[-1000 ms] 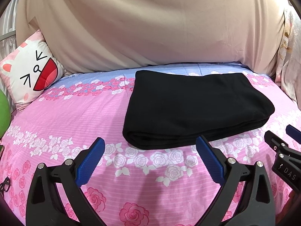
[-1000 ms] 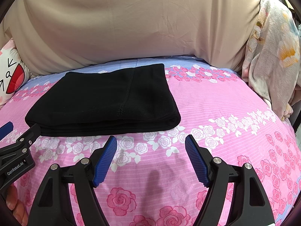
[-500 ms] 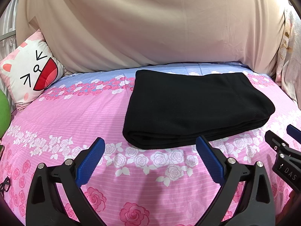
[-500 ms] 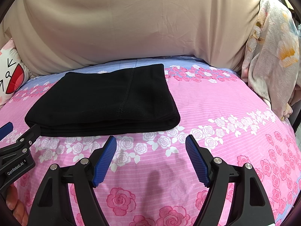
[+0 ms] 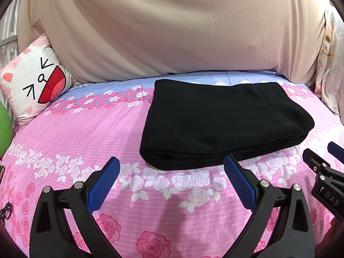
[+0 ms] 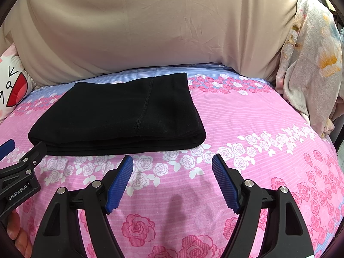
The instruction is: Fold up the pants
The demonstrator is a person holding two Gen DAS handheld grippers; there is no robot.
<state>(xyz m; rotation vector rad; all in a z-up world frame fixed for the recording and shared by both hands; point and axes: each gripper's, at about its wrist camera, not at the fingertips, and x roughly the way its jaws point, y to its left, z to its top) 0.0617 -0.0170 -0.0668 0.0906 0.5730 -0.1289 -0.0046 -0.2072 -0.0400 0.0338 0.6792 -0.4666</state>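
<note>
Apparently the folding is at or near its end: the black fleece pants [image 5: 223, 124] lie as a compact, several-layer rectangle on the pink rose-printed bedsheet [image 5: 86, 133], toward the far side of the bed, just in front of the large beige cloth-covered backrest [image 5: 172, 25]. Stacked edges show along the bundle's near side, and a stitched seam runs across its top in the right wrist view [image 6: 120, 116].

The left gripper [image 5: 172, 178], black with blue ribbed pads, hovers above the sheet just short of the bundle's near edge, its jaws spread wide and holding nothing. The right gripper [image 6: 172, 176] does likewise beside the bundle's near right corner, equally wide apart and empty. Neither touches the fabric.

As a judgement, any next move would be small: a last fold in half, which would call for both grippers to pinch the near corners together and carry them over evenly so the layers do not slide, or simply a withdrawal. Fleece this thick should hold its fold without springing back.

By count: one pair of pants, two grippers, one white cat-face cushion [image 5: 32, 86] at the left, one floral pale blanket [image 6: 309, 68] heaped at the right, and one green rounded object [image 5: 4, 129] at the far left edge, too cropped to identify.
</note>
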